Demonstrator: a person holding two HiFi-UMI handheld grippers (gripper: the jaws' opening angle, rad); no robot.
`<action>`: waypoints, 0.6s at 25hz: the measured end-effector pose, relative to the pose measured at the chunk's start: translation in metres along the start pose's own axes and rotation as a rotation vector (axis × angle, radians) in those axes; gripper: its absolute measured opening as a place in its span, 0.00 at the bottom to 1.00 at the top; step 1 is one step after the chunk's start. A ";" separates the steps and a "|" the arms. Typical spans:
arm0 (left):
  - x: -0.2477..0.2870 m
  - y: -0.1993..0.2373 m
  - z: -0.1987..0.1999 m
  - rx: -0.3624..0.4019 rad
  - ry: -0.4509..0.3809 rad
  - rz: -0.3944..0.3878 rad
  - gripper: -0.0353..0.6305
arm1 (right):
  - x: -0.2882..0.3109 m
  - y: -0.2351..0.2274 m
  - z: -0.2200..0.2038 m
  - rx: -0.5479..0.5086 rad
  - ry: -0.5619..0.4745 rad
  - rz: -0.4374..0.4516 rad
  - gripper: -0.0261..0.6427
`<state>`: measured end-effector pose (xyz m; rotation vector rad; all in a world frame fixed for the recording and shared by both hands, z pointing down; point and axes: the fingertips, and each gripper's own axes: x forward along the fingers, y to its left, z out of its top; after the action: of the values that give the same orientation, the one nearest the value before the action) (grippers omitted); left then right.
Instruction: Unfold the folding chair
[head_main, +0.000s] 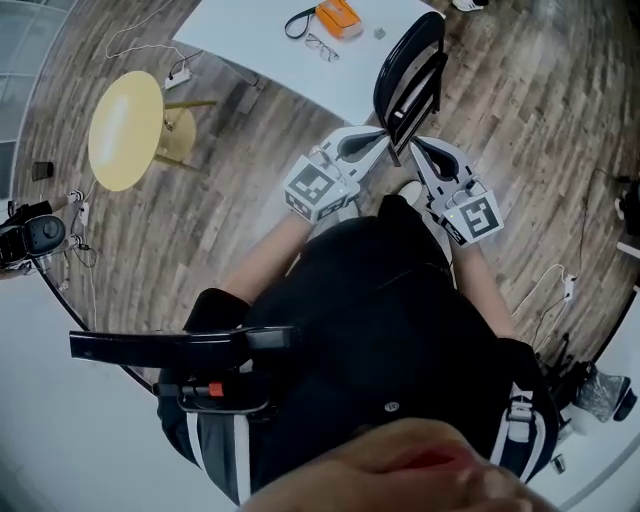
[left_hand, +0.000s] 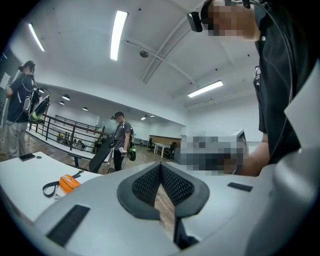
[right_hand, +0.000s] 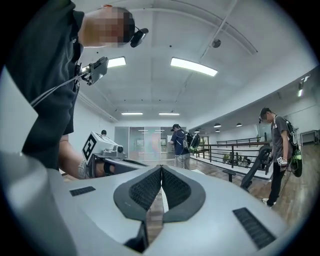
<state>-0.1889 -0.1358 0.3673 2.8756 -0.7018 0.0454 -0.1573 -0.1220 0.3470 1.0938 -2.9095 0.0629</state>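
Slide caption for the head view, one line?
Left tongs and right tongs, both shut, point at the folded chair before the white table.

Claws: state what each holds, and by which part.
Nothing. The left claw and right claw are both shut and empty; the chair stands by their tips, ungripped.

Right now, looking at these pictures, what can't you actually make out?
1. Folding chair: in the head view, its lower end is hidden behind both grippers; neither gripper view shows it.
2. Left gripper and right gripper: both are shut, but the head view can't show whether their tips touch the chair.
3. Orange item on the white table: head view, too small to name; the top edge cuts off the table.
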 end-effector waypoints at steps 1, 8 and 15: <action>0.006 0.003 0.002 0.004 0.000 0.007 0.04 | 0.001 -0.007 0.001 0.000 -0.005 0.003 0.05; 0.062 0.022 0.008 0.009 0.018 0.073 0.04 | 0.000 -0.061 0.003 -0.003 -0.051 0.038 0.05; 0.125 0.047 0.012 0.016 0.037 0.149 0.04 | -0.003 -0.140 -0.004 0.009 -0.064 0.035 0.05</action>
<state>-0.1000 -0.2358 0.3728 2.8242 -0.9106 0.1248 -0.0626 -0.2251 0.3549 1.0665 -2.9883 0.0430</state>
